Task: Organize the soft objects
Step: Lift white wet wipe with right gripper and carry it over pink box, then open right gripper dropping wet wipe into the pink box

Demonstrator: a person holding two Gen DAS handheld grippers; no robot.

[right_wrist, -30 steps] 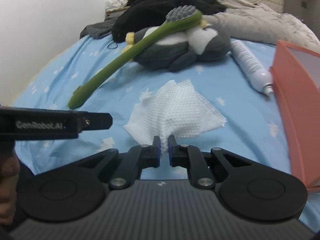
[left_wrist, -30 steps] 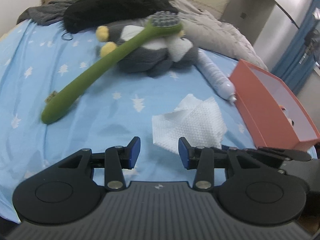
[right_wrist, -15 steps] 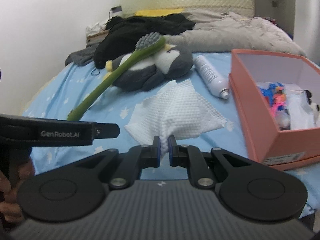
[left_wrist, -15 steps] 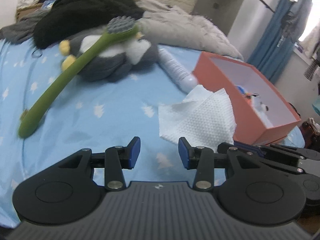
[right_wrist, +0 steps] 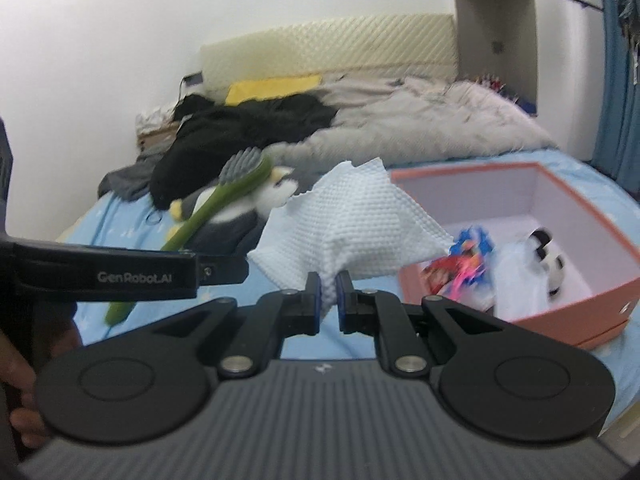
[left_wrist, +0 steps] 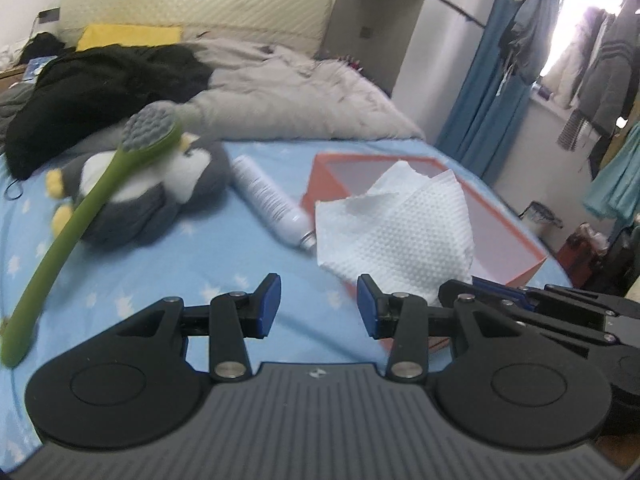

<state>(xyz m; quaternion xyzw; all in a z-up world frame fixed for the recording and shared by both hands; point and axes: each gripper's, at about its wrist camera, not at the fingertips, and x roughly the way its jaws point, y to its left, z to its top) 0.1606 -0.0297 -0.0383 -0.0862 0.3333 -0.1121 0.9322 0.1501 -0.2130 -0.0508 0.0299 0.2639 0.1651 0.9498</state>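
So we had the right gripper (right_wrist: 329, 280) clamped down on a corner of the white embossed paper towel (right_wrist: 352, 228), jaws pinched nearly together with the sheet bunched between them. The towel was up off the bed, fanning out above the fingers and hanging in front of the near-left corner of the open salmon-pink cardboard box (right_wrist: 576, 304). From the left wrist view the same towel (left_wrist: 396, 232) covered a good part of the box (left_wrist: 520, 268).

Our left gripper (left_wrist: 318, 306) was spread wide with nothing between the blue pads (left_wrist: 269, 300), hovering over the light blue star-print bedsheet (left_wrist: 200, 256).

Inside the box we could see a colourful crinkly packet (right_wrist: 464, 264) and a small white-and-black plush (right_wrist: 536, 264), both pretty blurry.

Further back on the sheet lay the grey-and-white stuffed penguin (left_wrist: 160, 184) with a long green bath brush (left_wrist: 80, 216) resting diagonally across it, grey bristle head up by the penguin. A white spray can (left_wrist: 268, 200) lay on its side between the penguin and the box.
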